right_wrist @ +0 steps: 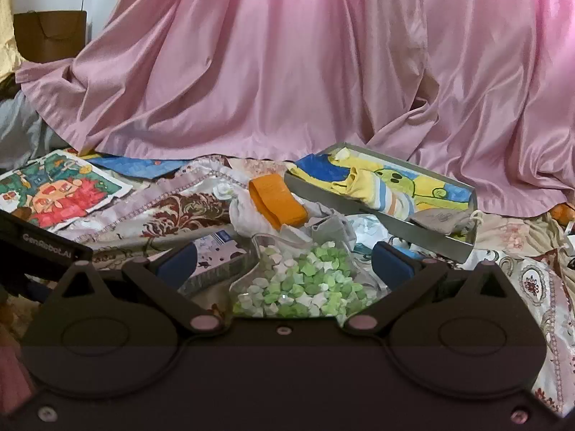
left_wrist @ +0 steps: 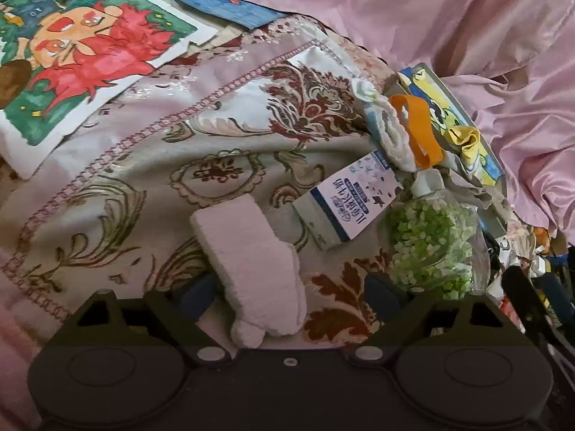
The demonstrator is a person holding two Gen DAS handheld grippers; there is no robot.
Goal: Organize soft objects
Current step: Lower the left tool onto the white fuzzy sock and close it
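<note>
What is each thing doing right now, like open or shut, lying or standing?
left gripper: open, around the pink sock
pink sock: lying flat on the blanket
right gripper: open, holding nothing
jar of green stars: lying on its side
grey box: open, with socks inside
orange band: resting on white cloth

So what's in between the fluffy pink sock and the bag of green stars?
A small blue-and-white carton lies between the pink sock and the bag of green stars on the patterned blanket, seen in the left wrist view.

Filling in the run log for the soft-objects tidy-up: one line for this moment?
left tool: open around pink towel, not gripping | right tool: open over bag of green stars | tray: holds socks
</note>
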